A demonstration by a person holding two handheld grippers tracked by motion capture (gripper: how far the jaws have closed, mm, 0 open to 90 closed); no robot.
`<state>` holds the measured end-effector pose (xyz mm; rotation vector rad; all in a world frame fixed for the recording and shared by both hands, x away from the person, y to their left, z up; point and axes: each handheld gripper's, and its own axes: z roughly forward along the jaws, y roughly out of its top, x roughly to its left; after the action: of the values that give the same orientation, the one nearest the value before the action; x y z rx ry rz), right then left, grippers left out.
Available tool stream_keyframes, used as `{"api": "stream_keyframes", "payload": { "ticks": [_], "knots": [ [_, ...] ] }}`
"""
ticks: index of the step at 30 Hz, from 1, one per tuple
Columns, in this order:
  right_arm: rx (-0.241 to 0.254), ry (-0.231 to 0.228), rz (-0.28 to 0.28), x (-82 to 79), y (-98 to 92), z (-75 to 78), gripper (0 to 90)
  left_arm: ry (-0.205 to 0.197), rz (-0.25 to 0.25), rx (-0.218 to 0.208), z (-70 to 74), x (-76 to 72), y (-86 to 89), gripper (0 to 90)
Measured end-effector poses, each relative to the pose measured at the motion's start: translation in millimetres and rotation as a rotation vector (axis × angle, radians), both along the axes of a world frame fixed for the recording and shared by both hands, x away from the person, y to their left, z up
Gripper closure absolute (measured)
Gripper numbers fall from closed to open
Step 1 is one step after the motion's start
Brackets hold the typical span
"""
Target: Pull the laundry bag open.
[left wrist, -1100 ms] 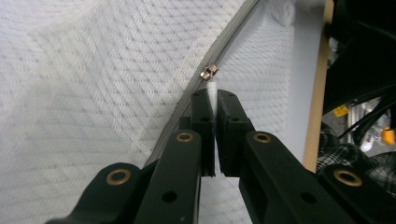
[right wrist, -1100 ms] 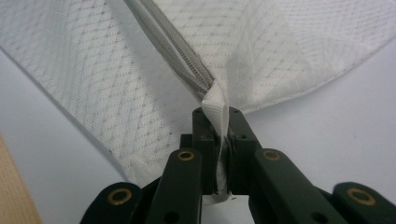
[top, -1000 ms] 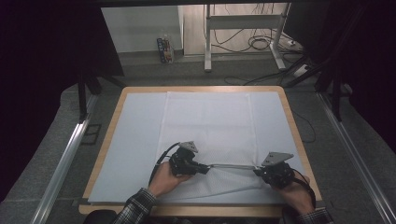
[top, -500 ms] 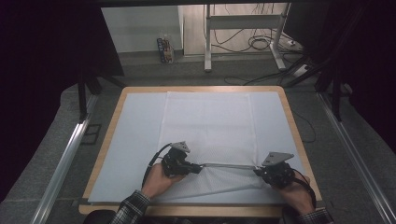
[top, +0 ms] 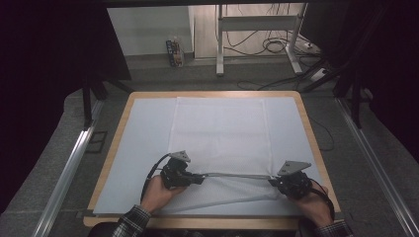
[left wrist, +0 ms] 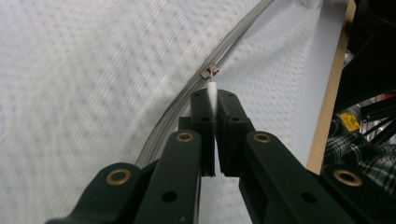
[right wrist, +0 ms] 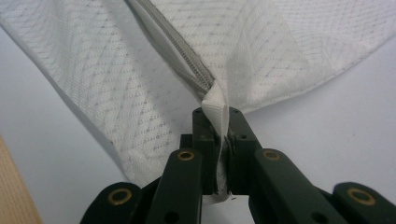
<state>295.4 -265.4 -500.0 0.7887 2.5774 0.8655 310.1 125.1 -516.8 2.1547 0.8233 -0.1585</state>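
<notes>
High view: a white mesh cover (top: pixel 220 143) lies spread over the bench (top: pixel 113 126), its near edge lifted and drawn into a taut line along the zipper (top: pixel 237 175) between two tools. The left hand-held gripper (top: pixel 196 178) is clamped on the white pull tab (left wrist: pixel 212 91) of the slider (left wrist: pixel 209 71), as the left gripper view shows, with the jaws pressed together around the tab and the metal slider just beyond their tips on the grey tape. The right hand-held gripper (top: pixel 274 181) is closed on the folded end of the cover (right wrist: pixel 216 109) where the zipper runs out, seen plainly in the right gripper view, fabric bunched between its jaws. The step in hand appears to be running the slider along the zipper while the far end is anchored. To do it well, the right tool should probably hold firm and low so the tape stays straight and under tension; slack would let the mesh pucker and snag in the slider. The left tool should pull in line with the tape, not upward or sideways, since the tab is thin and could slip from the jaws. A steady draw with the grip kept tight looks the safest course.
</notes>
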Motion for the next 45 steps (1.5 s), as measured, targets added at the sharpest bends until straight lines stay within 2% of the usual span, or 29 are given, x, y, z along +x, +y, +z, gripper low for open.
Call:
{"api": "stream_keyframes", "payload": {
  "ticks": [13,23,28,42,45],
  "knots": [
    [0.001,0.001,0.001,-0.2,0.2,0.0,84.1,0.003,0.04,0.001,-1.1,-11.0,23.0,87.2],
    [0.006,0.0,0.003,-0.6,-0.3,0.4,84.0,0.01,0.056,0.003,-3.2,-15.9,32.3,87.2],
    [0.003,-0.001,0.003,-1.0,-0.2,0.6,84.1,0.004,0.065,0.019,-3.0,-18.1,34.9,87.2],
    [-0.002,0.0,0.0,-1.0,-1.2,0.2,84.1,0.013,0.147,0.009,-4.9,-28.5,63.6,87.3],
    [-0.004,0.002,-0.002,-0.9,-1.2,0.0,84.1,0.007,0.166,0.025,-5.4,-31.5,70.2,87.3]
  ]
}}
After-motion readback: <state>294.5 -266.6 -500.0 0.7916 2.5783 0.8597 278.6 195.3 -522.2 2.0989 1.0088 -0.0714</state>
